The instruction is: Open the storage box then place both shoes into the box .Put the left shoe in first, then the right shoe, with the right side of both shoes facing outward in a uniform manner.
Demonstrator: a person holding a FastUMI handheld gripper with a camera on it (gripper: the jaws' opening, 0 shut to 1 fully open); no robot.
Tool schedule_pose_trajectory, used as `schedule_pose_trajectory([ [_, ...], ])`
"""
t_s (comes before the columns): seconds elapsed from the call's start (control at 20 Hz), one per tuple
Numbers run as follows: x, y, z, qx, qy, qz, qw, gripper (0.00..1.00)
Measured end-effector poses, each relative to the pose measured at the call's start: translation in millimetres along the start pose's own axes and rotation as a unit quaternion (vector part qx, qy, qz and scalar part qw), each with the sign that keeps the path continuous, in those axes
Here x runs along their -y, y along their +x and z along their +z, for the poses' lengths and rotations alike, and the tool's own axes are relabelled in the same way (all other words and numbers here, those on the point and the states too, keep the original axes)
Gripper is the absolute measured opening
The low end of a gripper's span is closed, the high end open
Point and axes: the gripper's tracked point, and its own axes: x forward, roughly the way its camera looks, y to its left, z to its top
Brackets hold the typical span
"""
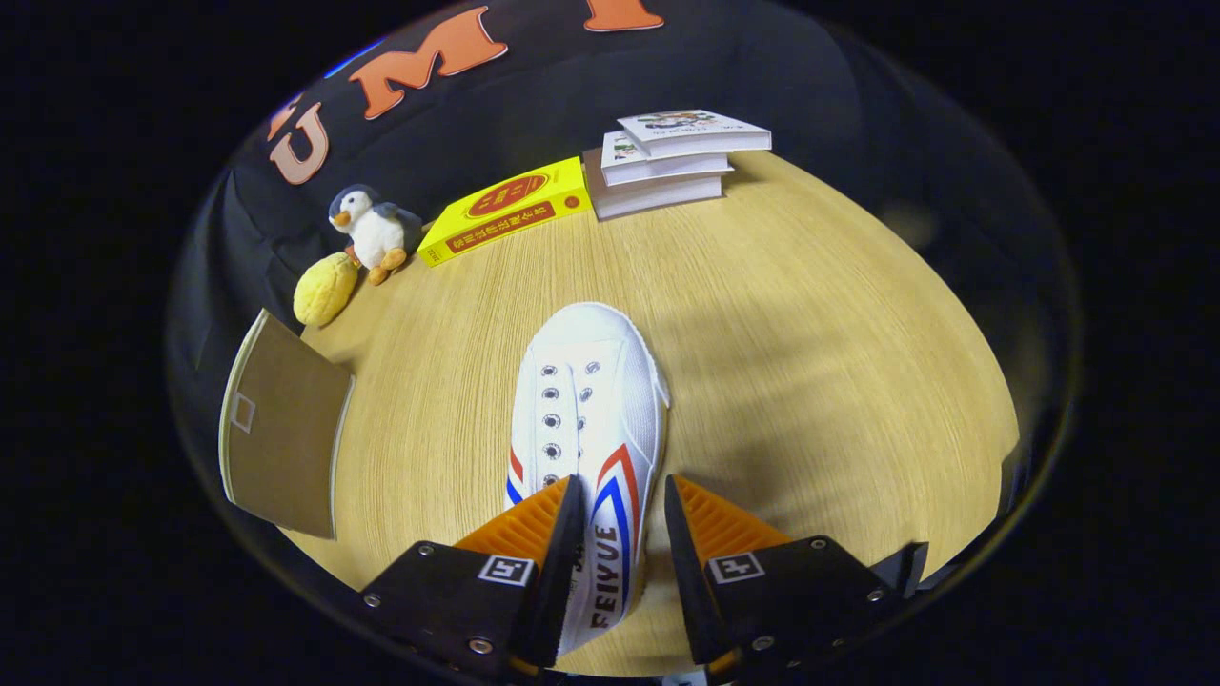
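A: Nearest item?
B: Gripper [621, 495], fingers ridged and parted around the heel wall of a white canvas shoe [583, 400]. Left finger sits inside the opening; right finger stands clear. No grip confirmed.
A: Shoe's position?
B: Toe pointing far, on a wood-grain table [810, 362] with open room right.
A: Surroundings?
B: Brown board [281, 433] left; plush penguin [375, 227], yellow book [505, 210], stacked books [667, 160] far.
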Motion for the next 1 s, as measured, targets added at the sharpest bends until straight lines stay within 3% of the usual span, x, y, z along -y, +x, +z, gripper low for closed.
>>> schedule_pose_trajectory([
  [0.25, 6, -1, 5, 0.006, -0.006, 0.003, 1.000, 0.31],
  [0.3, 8, -2, 5, 0.007, 0.007, 0.000, 1.000, 0.18],
  [0.4, 9, -3, 8, 0.013, 0.035, 0.001, 0.999, 0.03],
  [0.55, 14, -13, 11, 0.020, 0.039, -0.017, 0.999, 0.01],
  [1.0, -47, -68, 54, 0.061, 0.097, 0.023, 0.993, 0.00],
])
